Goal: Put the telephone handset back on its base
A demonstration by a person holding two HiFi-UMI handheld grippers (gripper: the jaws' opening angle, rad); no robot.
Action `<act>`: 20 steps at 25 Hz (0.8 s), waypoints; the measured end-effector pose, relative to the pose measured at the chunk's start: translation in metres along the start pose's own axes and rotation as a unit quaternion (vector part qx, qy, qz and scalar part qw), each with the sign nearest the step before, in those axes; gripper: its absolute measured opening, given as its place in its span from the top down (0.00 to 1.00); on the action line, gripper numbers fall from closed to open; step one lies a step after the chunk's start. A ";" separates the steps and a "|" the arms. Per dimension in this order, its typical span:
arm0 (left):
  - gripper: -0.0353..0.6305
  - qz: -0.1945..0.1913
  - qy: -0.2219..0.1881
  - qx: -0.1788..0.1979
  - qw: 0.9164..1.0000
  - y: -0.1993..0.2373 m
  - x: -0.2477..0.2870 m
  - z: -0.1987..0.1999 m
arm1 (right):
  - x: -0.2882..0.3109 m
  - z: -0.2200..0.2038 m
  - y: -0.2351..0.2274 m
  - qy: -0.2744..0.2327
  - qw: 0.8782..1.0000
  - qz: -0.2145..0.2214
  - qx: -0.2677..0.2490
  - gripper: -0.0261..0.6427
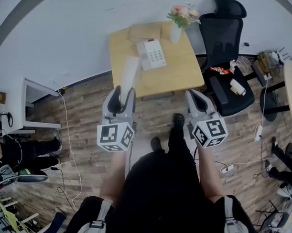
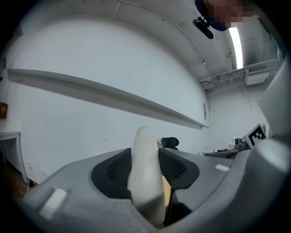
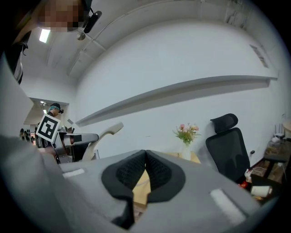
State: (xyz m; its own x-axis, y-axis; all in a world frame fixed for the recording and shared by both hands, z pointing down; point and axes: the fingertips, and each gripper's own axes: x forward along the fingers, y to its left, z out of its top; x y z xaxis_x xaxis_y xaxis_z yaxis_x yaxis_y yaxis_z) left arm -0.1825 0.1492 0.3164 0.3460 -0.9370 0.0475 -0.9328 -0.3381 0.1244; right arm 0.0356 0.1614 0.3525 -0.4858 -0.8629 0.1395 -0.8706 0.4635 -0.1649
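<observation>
One handset (image 1: 129, 72), white and slim, is clamped by its near end between the pads of the left gripper (image 1: 124, 92), which close on it from both sides. Its long axis runs along the gripper's line, away from the person. The free end reaches over the near left edge of the table (image 1: 181, 74) and points roughly at the wall behind. It is held in the air, clear of the tabletop and apart from its base. From the right gripper view the handset (image 3: 102, 134) rises at a slant out of the left gripper.

One phone base (image 1: 152, 53), white with a keypad, lies flat on the table just beyond and to the right of the handset's tip.

There are two grippers. The right gripper (image 1: 194, 95) is level with the left; its pads (image 3: 152, 166) meet with nothing between them.

Also on the table are one brown box (image 1: 144, 31) behind the base and one white vase (image 1: 175, 32) of pink flowers. One black office chair (image 1: 225, 40) stands at the table's right side.
</observation>
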 end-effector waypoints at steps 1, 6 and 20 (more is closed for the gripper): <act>0.65 0.000 0.001 0.001 1.000 -0.001 0.003 0.000 | 0.002 0.001 -0.003 -0.001 1.000 0.001 0.002 0.96; 0.65 0.010 0.003 0.005 1.000 -0.003 0.023 -0.001 | 0.020 0.005 -0.018 -0.004 1.000 0.017 0.004 0.96; 0.65 0.050 0.010 0.005 0.999 -0.003 0.110 0.004 | 0.094 0.031 -0.086 0.001 0.998 0.061 0.011 0.96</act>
State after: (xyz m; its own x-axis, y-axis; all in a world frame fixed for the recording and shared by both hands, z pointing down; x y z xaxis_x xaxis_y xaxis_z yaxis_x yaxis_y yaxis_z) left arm -0.1422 0.0463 0.3178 0.2532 -0.9642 0.0785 -0.9636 -0.2442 0.1084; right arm 0.0676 0.0345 0.3495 -0.5880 -0.8001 0.1186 -0.8032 0.5604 -0.2022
